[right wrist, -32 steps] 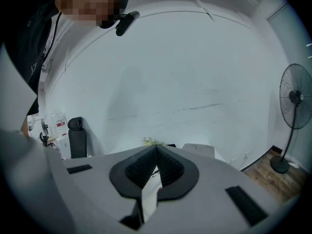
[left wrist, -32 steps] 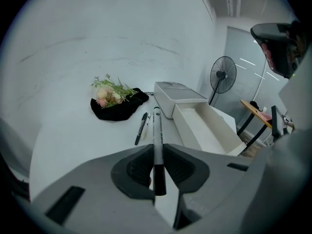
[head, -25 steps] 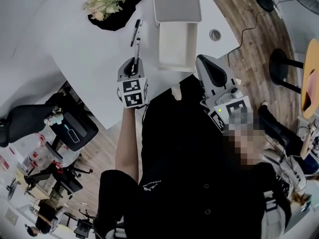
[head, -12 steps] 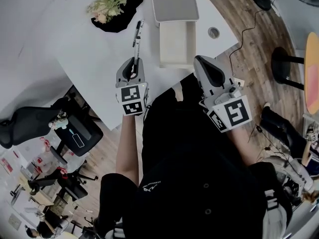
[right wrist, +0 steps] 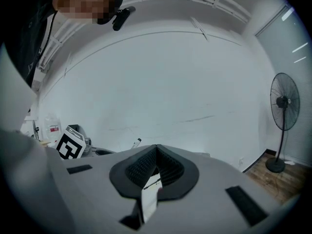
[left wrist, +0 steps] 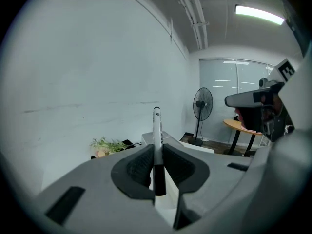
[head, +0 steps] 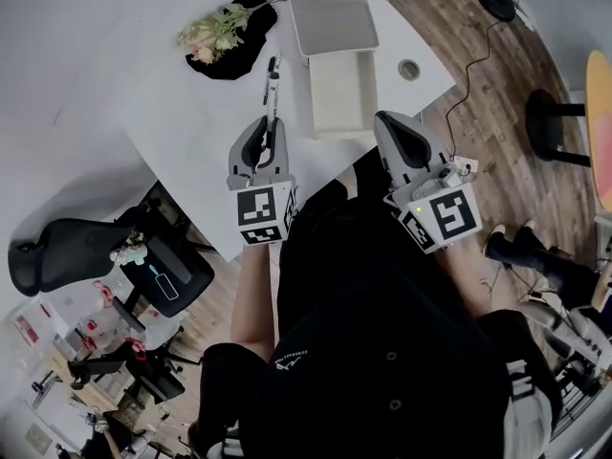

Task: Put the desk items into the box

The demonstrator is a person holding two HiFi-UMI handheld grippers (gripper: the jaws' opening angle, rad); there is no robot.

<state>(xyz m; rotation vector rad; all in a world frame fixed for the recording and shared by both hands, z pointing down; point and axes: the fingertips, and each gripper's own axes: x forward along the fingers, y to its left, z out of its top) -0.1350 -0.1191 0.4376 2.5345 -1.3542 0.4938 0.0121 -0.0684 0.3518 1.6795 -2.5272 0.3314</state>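
box, open-topped, white (head: 342, 124): it stands at the right of the white table (head: 143, 84). we see only pale floor and walls inside and judge it empty, so nothing is packed yet.

lid, white, shallow (head: 330, 12): it lies flat at the far end of the box and touches it. the box mouth is uncovered and ready to take things.

flowers, small spray (head: 215, 32): they lie on a dark mat (head: 251, 1) at the far left of the table, well apart from the box. we count them as not yet handled. whether they belong in the box is our guess only.

left gripper (head: 269, 132) (left wrist: 156, 152): it is held over the near part of the table, just left of the box. its pads are clamped on the pen low on the barrel.

right gripper (head: 394, 127) (right wrist: 156, 152): it is held at the near right corner of the box. its pads meet at the tips, and we make out nothing gripped between them.

pen, pale barrel, dark lower end (head: 272, 89) (left wrist: 156, 130): it is gripped by the left gripper and points away from us along the left side of the box, outside it.

status: we judge the first item picked up but not delivered. what remains is to carry the pen right over the rim and release it, then deal with anything else on the table.
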